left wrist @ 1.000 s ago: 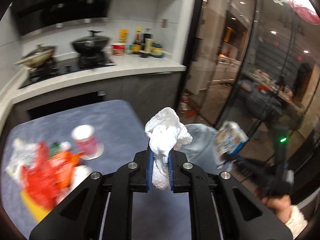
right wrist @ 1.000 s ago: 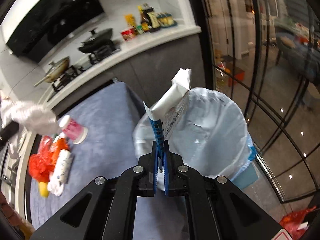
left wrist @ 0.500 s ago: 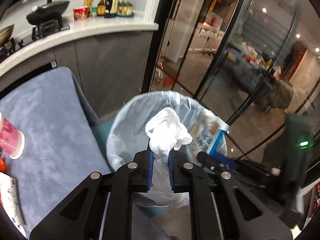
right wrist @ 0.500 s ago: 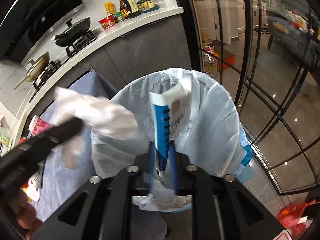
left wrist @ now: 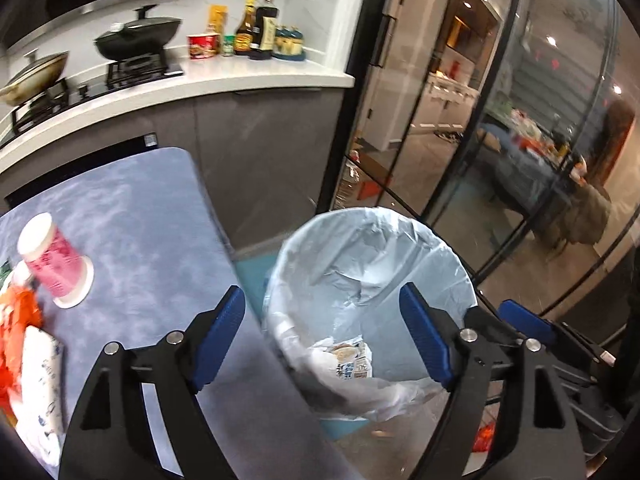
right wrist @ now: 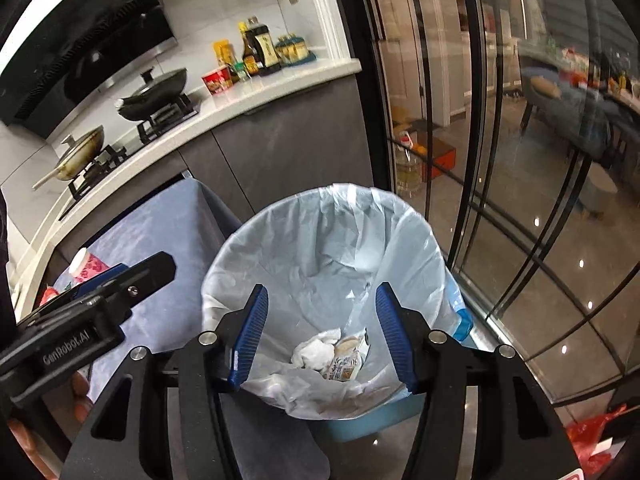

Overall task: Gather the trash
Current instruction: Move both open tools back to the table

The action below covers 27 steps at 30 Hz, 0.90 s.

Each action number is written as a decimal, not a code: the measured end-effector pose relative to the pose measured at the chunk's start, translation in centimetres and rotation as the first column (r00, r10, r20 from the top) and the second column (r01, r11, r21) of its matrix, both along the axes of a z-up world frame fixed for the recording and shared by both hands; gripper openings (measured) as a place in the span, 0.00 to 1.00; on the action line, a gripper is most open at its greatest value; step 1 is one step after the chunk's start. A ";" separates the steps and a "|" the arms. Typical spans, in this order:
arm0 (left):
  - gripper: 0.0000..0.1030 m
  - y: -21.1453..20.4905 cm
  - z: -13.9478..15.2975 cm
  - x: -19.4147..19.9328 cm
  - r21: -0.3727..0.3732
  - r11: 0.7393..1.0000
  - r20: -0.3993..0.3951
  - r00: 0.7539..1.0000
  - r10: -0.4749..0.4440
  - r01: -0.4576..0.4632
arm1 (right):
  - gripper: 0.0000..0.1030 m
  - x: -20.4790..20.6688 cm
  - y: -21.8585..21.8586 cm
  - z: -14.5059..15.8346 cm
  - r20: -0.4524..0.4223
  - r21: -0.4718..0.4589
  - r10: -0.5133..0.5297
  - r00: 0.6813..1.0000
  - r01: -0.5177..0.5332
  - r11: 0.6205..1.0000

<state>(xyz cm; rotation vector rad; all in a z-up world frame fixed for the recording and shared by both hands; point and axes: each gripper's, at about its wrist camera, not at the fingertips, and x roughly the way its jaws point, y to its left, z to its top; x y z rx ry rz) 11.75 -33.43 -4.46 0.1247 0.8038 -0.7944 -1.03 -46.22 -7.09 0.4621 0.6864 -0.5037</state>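
A blue bin lined with a pale plastic bag [left wrist: 400,240] [right wrist: 404,240] stands on the floor beside the table. A crumpled white tissue [right wrist: 314,354] and a blue-and-white carton [right wrist: 346,358] [left wrist: 350,362] lie at its bottom. My left gripper [left wrist: 324,336] is open and empty above the bin's near edge. My right gripper [right wrist: 322,338] is open and empty over the bin. On the table's left lie a pink paper cup [left wrist: 50,260], an orange bag [left wrist: 16,320] and a white wrapper [left wrist: 40,384].
The table has a grey-blue cloth [left wrist: 132,220]. Behind it is a kitchen counter [left wrist: 224,80] with pans and bottles. Glass doors with black frames [left wrist: 472,120] stand right of the bin. A red bag [right wrist: 596,436] lies on the floor at the right.
Both grippers have opened over the bin. The tissue and the carton have dropped from them to the bin's bottom. The left gripper has drawn back toward the table.
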 end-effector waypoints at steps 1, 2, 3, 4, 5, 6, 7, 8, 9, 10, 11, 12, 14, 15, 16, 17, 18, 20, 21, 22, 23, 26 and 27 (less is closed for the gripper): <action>0.78 0.7 0.3 0.0 -0.003 1.000 0.002 1.000 0.011 -0.011 | 0.55 -0.1 0.3 0.4 0.005 -0.006 0.005 1.000 -0.005 1.000; 0.80 1.8 0.6 -0.1 -0.006 0.999 0.009 0.999 0.034 -0.033 | 0.55 -0.2 0.9 0.8 0.012 -0.014 0.016 1.000 -0.016 1.000; 0.82 2.8 0.9 -0.3 -0.003 0.999 0.020 0.998 0.055 -0.055 | 0.55 -0.2 1.3 1.1 0.016 -0.018 0.024 1.000 -0.023 1.000; 0.82 3.6 1.0 -0.3 0.001 0.997 0.027 0.997 0.071 -0.071 | 0.55 -0.3 1.9 1.6 0.025 -0.022 0.036 0.999 -0.035 0.999; 0.82 4.9 1.2 -0.4 0.004 0.995 0.031 0.995 0.098 -0.098 | 0.55 -0.3 2.4 1.8 0.031 -0.022 0.044 0.999 -0.044 0.999; 0.82 5.9 1.4 -0.5 0.005 0.993 0.031 0.993 0.115 -0.115 | 0.55 -0.3 3.2 2.2 0.040 -0.021 0.062 0.997 -0.061 0.998; 0.83 7.0 1.4 -0.6 0.011 0.991 0.032 0.990 0.135 -0.135 | 0.55 -0.2 3.8 2.4 0.044 -0.022 0.074 0.996 -0.073 0.997; 0.83 8.4 1.4 -0.8 0.021 0.987 0.037 0.986 0.160 -0.161 | 0.55 -0.1 4.7 2.6 0.046 -0.030 0.090 0.995 -0.089 0.996; 0.83 9.2 1.4 -0.8 0.034 0.983 0.042 0.983 0.179 -0.180 | 0.55 0.0 5.6 2.8 0.048 -0.040 0.107 0.993 -0.105 0.994; 0.83 10.3 1.4 -0.9 0.050 0.978 0.049 0.978 0.201 -0.204 | 0.55 0.1 6.3 2.9 0.049 -0.045 0.120 0.992 -0.118 0.992; 0.83 11.8 1.4 -1.0 0.062 0.971 0.055 0.973 0.226 -0.230 | 0.55 0.4 7.5 3.1 0.051 -0.050 0.141 0.989 -0.139 0.989; 0.83 12.9 1.4 -1.1 0.070 0.966 0.059 0.968 0.243 -0.247 | 0.55 0.7 8.7 3.3 0.052 -0.055 0.166 0.985 -0.163 0.985; 0.83 15.9 1.0 -1.2 0.093 0.950 0.064 0.954 0.294 -0.299 | 0.55 1.1 10.7 3.5 0.050 -0.064 0.200 0.978 -0.197 0.978; 0.83 17.1 0.8 -1.2 0.101 0.944 0.060 0.949 0.310 -0.315 | 0.55 1.5 12.1 3.4 0.044 -0.071 0.228 0.973 -0.225 0.972; 0.83 18.4 0.6 -1.2 0.107 0.937 0.058 0.943 0.328 -0.332 | 0.55 1.7 12.9 3.4 0.038 -0.078 0.243 0.969 -0.239 0.968; 0.83 19.6 0.5 -1.3 0.115 0.929 0.061 0.936 0.346 -0.351 | 0.55 2.1 14.2 3.3 0.030 -0.092 0.264 0.964 -0.261 0.961; 0.83 21.0 0.2 -1.4 0.128 0.919 0.068 0.927 0.368 -0.374 | 0.55 2.4 15.5 3.2 0.023 -0.099 0.288 0.957 -0.285 0.953; 0.83 23.8 -0.4 -1.6 0.153 0.899 0.080 0.912 0.403 -0.411 | 0.55 3.1 17.5 3.0 0.015 -0.100 0.324 0.946 -0.321 0.942; 0.83 24.8 -0.6 -1.6 0.158 0.892 0.079 0.906 0.417 -0.424 | 0.55 3.4 18.6 2.7 0.011 -0.096 0.342 0.940 -0.340 0.936; 0.83 26.2 -0.8 -1.6 0.159 0.884 0.074 0.898 0.434 -0.440 | 0.55 3.7 19.5 2.5 0.006 -0.092 0.359 0.933 -0.357 0.930; 0.83 27.4 -1.2 -1.7 0.163 0.876 0.069 0.891 0.449 -0.454 | 0.55 4.1 20.5 2.3 0.002 -0.088 0.371 0.929 -0.369 0.925; 0.83 30.2 -1.9 -1.9 0.182 0.855 0.073 0.874 0.481 -0.485 | 0.55 5.2 23.0 1.4 -0.012 -0.083 0.412 0.911 -0.412 0.908; 0.83 30.9 -2.0 -2.0 0.182 0.850 0.072 0.869 0.489 -0.494 | 0.55 5.6 23.9 1.1 -0.021 -0.084 0.424 0.906 -0.424 0.902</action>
